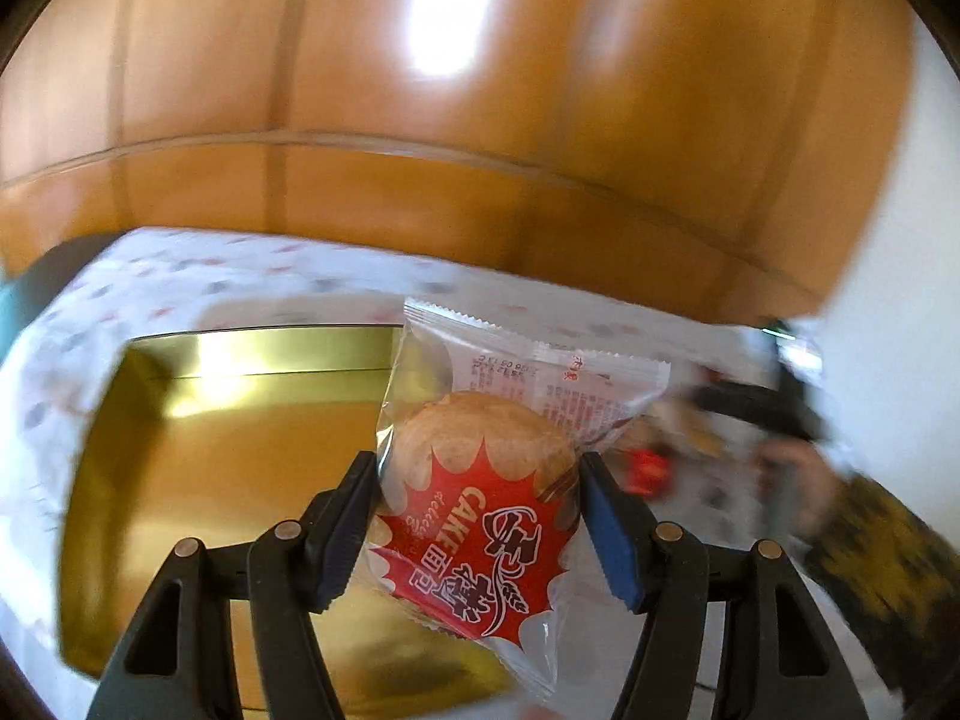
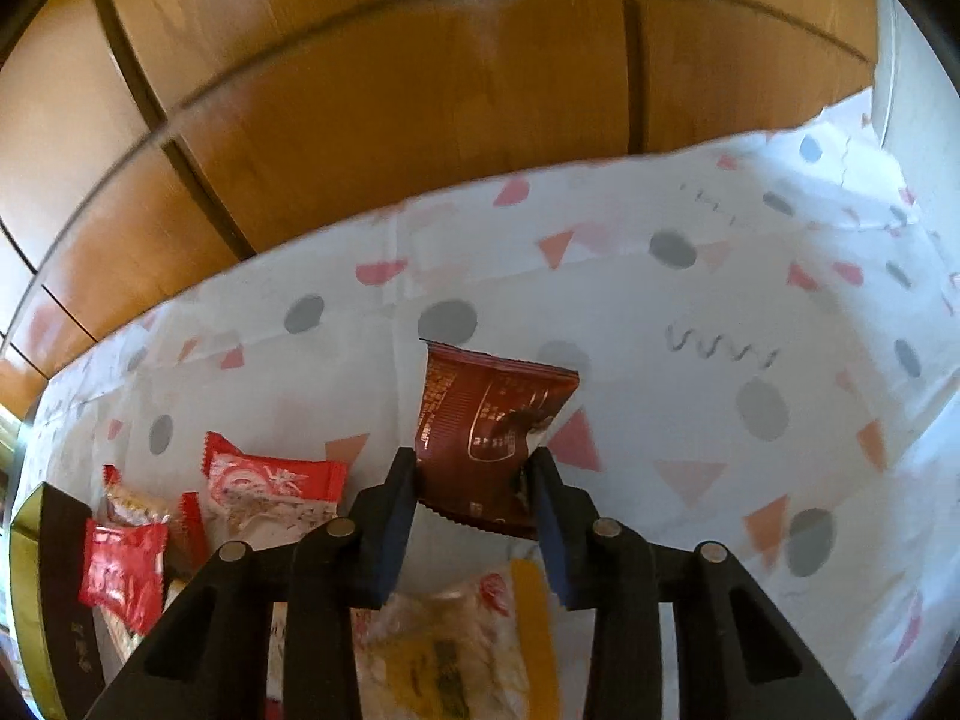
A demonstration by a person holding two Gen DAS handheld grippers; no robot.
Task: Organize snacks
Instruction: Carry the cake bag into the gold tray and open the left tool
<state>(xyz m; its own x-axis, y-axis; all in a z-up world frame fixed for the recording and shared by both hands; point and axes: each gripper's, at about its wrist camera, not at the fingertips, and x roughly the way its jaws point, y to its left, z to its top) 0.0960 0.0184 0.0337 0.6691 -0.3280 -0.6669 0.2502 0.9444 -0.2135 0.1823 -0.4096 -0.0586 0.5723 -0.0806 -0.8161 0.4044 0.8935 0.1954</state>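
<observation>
Only the left wrist view shows the empty gold tin [image 1: 180, 450], under the left gripper [image 1: 477, 516] holding a cake packet [image 1: 480, 480]; right gripper [image 2: 474, 516] jaws clamp a brown snack packet [image 2: 486, 420] above the surface [image 2: 690, 372].

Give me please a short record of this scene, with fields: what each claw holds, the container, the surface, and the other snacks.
left claw: shut on the cake packet, clear wrapper with a red label
right claw: shut on the dark red packet
container: gold tin, open, below and to the left of the cake packet in the left view
surface: white patterned cloth with grey dots and pink triangles
other snacks: red packets lying on the cloth at the left of the right view
background: wooden panels
</observation>
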